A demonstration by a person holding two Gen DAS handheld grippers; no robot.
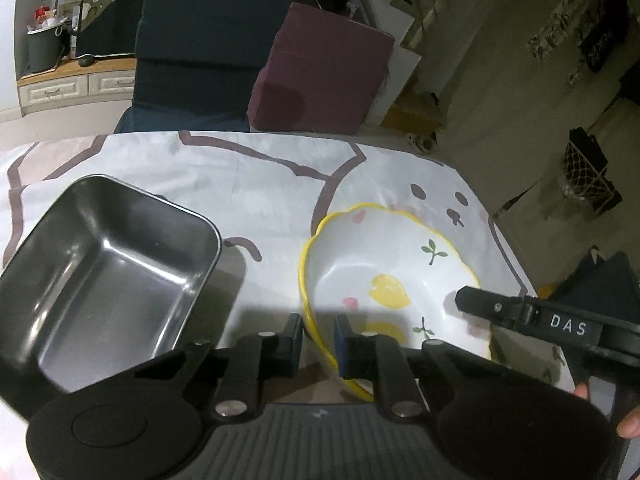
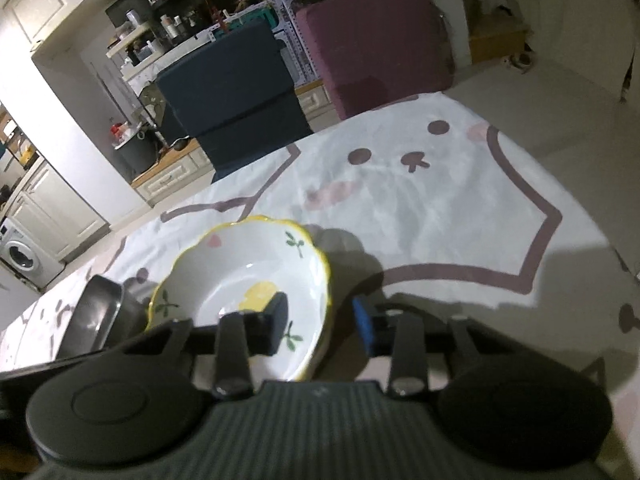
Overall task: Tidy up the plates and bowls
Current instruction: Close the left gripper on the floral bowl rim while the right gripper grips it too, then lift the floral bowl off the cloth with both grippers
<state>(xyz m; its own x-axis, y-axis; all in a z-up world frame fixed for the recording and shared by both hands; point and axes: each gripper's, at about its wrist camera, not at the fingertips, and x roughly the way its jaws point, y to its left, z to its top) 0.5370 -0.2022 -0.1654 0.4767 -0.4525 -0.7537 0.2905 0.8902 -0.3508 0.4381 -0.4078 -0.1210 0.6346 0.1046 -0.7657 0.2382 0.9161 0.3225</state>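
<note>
Now we are taking hold of the white flower-shaped ceramic bowl with the yellow rim (image 1: 384, 276), one gripper on each side of it. It sits on the white cloth with the brown cartoon animal face (image 1: 240, 184), at about 3 o'clock from the grey square metal tin (image 1: 108, 264).

Our left gripper (image 1: 318, 340) has its fingers narrow, with the bowl's near rim between them at about 7 o'clock on the bowl. We cannot tell if the pads press the rim yet.

Our right gripper (image 2: 320, 320) has its fingers half wide. One finger is inside the bowl and one is outside, across the rim at about 4 o'clock. We see a gap by the outside pad, so we think it is not squeezing yet.

Next, we think both grippers must close snugly on the rim. Then we must lift together and keep the bowl flat.

We count one bowl, one tin and two grippers. We see no flat plates.
</note>
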